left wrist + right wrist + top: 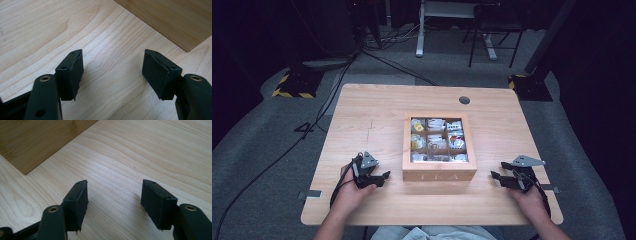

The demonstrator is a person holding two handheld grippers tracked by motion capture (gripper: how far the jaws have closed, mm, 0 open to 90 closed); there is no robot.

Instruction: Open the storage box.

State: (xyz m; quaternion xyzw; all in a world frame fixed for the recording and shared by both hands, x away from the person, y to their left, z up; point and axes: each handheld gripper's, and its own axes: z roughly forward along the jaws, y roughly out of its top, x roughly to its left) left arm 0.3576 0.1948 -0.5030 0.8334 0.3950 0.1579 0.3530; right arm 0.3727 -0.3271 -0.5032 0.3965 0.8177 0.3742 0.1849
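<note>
A wooden tea box (439, 169) with a glass-windowed lid stands shut near the middle of the table, its front marked TEA; several tea bags show through the panes. My left gripper (383, 176) rests on the table just left of the box, jaws open and empty; the box's side (172, 20) fills the upper right of the left gripper view. My right gripper (496, 177) rests to the box's right, open and empty, with the box wall (37, 140) at the upper left of the right gripper view.
The light wooden table (362, 115) has a round cable hole (464, 100) at the back. Beyond the table are a grey floor, cables (312, 125), a yellow-and-black striped base (292, 85) and chair and desk legs (492, 45).
</note>
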